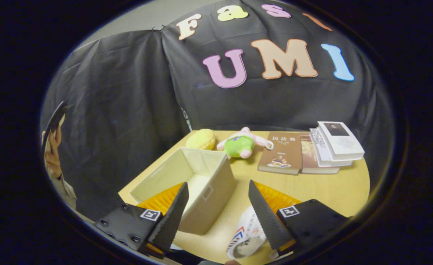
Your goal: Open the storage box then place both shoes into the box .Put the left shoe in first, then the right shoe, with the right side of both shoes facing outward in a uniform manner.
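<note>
**Fabric box open, shoe low between fingers — risks and positions**

Pale wooden table [323, 187]: centre to lower right of frame, carrying all items listed below. Edge close on the left; risk of the light box sliding toward it if nudged.

Beige fabric storage box [198, 184]: centre-left of frame, lid off or folded away, interior empty, no shoe inside yet. Sits just ahead of the left finger and partly between both fingers. Soft walls; likely to buckle or shift if a shoe catches the rim on the way in.

Stack of books [312, 151]: right of centre, beyond the right finger, well apart from the box. Little hazard.

White patterned shoe [247, 235]: lower centre of frame, lying on the table just beside the inner edge of the right finger, near the box's front corner. Not clamped. Left or right shoe: cannot tell, hence risk of wrong order or wrong side facing outward. Partly hidden by the finger.

Gripper [216, 217]: bottom of frame, fingers spread wide, holding nothing. Poor grasp possible if closed on soft upper only; shoe could droop or drop.

Green and pink plush toy [244, 145]: above centre, beyond the box, near its far corner.

Yellow round plush [201, 139]: left of the toy, just behind the box.

Person's hand [52, 154]: far left of frame, clear of the table.
</note>
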Demonstrator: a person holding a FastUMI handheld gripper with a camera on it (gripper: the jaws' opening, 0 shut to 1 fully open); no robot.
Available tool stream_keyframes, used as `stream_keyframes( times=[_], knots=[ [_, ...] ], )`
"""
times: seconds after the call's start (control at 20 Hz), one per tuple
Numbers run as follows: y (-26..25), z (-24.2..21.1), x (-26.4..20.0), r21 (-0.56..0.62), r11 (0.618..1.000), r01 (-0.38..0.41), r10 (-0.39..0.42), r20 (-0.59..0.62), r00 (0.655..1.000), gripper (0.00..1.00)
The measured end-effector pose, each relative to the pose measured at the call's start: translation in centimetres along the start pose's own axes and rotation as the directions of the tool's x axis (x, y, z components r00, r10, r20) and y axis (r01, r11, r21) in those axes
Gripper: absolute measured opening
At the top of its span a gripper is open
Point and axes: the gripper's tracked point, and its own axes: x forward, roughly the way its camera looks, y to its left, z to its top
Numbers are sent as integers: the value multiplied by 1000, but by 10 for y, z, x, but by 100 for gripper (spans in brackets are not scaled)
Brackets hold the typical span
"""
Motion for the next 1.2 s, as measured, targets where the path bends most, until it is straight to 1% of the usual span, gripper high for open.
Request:
stream_keyframes(
  times=[0.35, 0.5, 0.6, 0.75, 1.0, 1.2],
  knots=[
    [-50, -39, 1, -77, 996, 37, -42, -74, 996, 100],
    [-72, -64, 6, -106, 994, 41, -55, -136, 989, 100],
    [-82, -86, 10, -111, 994, 25, -47, -196, 980, 100],
    [-95, -112, 15, -135, 991, 1, -39, -278, 960, 100],
    [-99, -149, 18, -157, 985, -77, 6, -410, 912, 100],
    [-104, -171, 19, -217, 967, -136, 12, -492, 870, 94]
  ],
)
